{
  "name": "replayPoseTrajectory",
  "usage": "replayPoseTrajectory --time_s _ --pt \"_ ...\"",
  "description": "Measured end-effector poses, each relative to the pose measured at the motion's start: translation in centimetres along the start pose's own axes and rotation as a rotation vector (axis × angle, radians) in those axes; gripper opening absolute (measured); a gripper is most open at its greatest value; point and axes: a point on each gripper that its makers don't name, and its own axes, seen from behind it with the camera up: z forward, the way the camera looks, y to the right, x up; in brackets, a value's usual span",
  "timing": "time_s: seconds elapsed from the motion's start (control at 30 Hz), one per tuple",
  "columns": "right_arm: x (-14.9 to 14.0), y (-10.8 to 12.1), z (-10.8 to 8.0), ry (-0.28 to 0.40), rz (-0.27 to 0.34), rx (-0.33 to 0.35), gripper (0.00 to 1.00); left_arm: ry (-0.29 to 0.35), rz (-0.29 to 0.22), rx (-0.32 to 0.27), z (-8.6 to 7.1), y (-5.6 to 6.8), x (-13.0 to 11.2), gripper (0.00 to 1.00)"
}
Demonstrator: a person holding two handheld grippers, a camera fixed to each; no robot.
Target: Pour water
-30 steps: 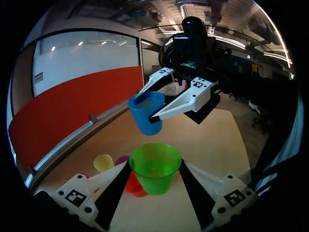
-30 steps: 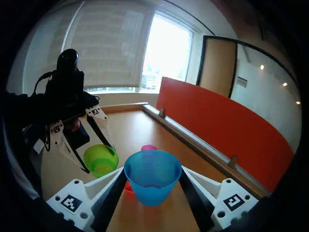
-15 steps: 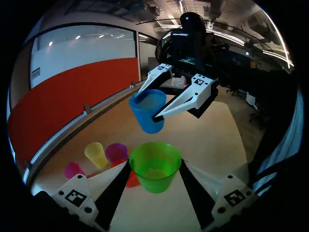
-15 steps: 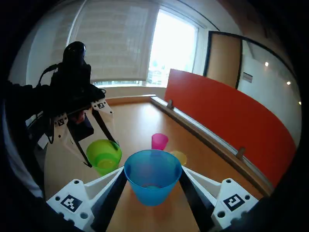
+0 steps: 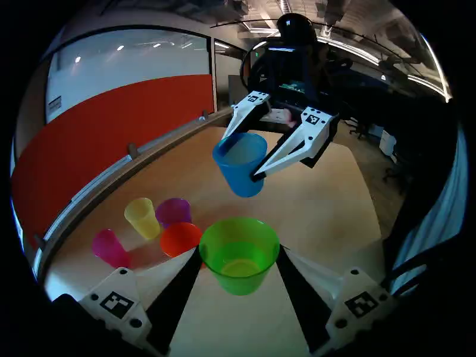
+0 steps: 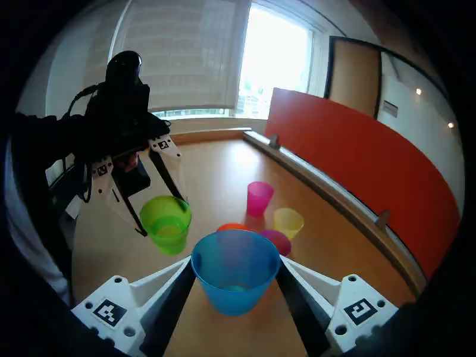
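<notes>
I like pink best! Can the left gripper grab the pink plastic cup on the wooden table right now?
Probably not yet: the left gripper is shut on the green plastic cup, so its fingers are full. Nothing covers the pink plastic cup, though.

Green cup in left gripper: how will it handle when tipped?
Probably light: the green cup looks thin, translucent plastic holding little liquid. Likely flexes under squeeze. Its smooth tapered wall might slip between the fingers when tilted.

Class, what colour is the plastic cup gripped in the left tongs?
Green: the translucent green plastic cup shows best in the left gripper view.
</notes>
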Motion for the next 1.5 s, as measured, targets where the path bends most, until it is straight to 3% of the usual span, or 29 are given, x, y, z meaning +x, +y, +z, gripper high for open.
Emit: replayPoseTrajectory --time_s 0.7,1.5 --pt "-5.7 -2.8 1.3 -0.093 0.011 0.068 0.92 -0.048 -0.051 0.005 0.3 0.6 -4.5 0.87" --pt "-9.4 -5.5 2.8 -0.143 0.033 0.126 0.91 -0.108 -0.065 0.001 1.2 0.7 -7.6 0.87"
